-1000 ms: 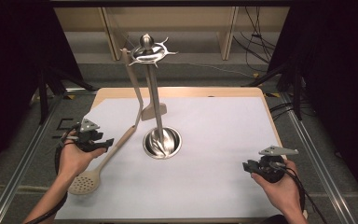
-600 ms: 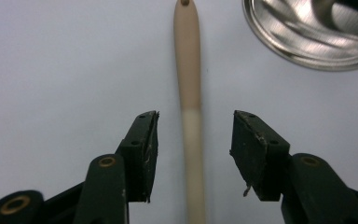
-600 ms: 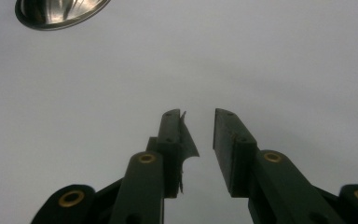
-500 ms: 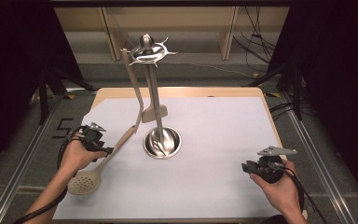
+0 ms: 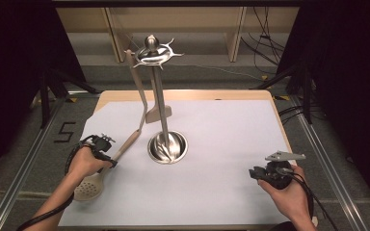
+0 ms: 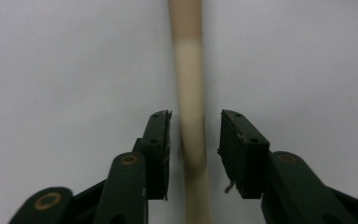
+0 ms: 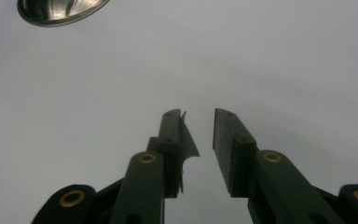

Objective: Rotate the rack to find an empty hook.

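A pale slotted spoon (image 5: 90, 185) lies on the white sheet (image 5: 231, 130) at the left, its handle (image 6: 189, 79) running up toward the metal stand (image 5: 159, 103). My left gripper (image 5: 109, 156) is lowered over that handle. Its jaws have just been closing, and the handle sits between the pads (image 6: 160, 140) with a small gap on each side, so my left gripper (image 6: 196, 116) is open. A wooden spatula (image 5: 141, 98) hangs from the stand's top. Near the front right, my right gripper (image 5: 253, 172) rests low over bare sheet, open by a narrow gap (image 7: 198, 114) with nothing in it.
The stand's shiny round base (image 5: 168, 147) sits mid-table, and its rim (image 7: 60, 9) shows at the upper left of the right gripper view. The wooden table edge (image 5: 192, 94) borders the sheet. Dark curtains and cables lie beyond.
My left gripper has sunk onto the spoon's handle and its jaws have narrowed around it. The right gripper has kept still.
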`<state>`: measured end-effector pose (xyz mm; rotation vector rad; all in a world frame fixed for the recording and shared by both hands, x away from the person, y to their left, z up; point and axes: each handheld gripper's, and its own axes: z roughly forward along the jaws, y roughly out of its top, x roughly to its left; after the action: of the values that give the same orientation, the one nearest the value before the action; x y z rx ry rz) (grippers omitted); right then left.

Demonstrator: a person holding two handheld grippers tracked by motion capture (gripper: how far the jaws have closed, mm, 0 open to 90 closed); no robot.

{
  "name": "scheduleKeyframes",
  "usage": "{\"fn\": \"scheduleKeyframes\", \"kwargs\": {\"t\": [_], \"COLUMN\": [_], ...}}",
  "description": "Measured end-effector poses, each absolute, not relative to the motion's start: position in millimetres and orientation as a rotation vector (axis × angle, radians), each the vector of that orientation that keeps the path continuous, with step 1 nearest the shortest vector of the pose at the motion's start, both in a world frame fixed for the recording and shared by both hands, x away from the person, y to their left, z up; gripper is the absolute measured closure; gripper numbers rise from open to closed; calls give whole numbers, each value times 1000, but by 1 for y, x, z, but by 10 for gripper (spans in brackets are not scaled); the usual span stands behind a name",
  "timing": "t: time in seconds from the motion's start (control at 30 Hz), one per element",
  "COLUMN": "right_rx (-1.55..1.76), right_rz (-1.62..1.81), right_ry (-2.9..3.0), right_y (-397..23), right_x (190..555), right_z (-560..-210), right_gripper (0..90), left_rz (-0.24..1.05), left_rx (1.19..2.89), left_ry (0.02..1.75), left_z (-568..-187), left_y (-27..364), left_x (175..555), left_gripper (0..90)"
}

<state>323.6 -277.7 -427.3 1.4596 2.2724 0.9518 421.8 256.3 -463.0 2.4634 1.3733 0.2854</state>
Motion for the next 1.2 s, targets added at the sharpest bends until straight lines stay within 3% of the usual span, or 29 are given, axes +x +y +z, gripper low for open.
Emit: {"fn": "scheduleKeyframes", "kwargs": {"t": [0.27, 0.47, 0.8, 0.9, 0.97, 1.1, 1.2], "right_rx": [1434, 1466, 1476, 1465, 1464, 1464, 1462], "right_rz": [942, 954, 957, 951, 949, 949, 951], "right_ry": [2286, 2271, 2268, 2267, 2274, 2266, 2270], "right_y": [-279, -278, -278, -278, -278, -278, -278], "right_x": [325, 324, 324, 324, 324, 324, 324], "right_z": [-429, -427, -427, -427, -427, -427, -428], "right_gripper": [729, 730, 730, 731, 732, 732, 731], "left_rz": [281, 275, 149, 166, 185, 162, 173], "left_rx": [2451, 2485, 2421, 2347, 2409, 2382, 2342], "left_ry": [1477, 1547, 1632, 1740, 1661, 1663, 1657], "left_z": [-464, -460, -460, -460, -459, -459, -457], "left_y": [254, 246, 235, 228, 231, 230, 229], "left_x": [421, 421, 406, 399, 400, 396, 392], "left_gripper": [765, 770, 774, 772, 771, 766, 701]}}
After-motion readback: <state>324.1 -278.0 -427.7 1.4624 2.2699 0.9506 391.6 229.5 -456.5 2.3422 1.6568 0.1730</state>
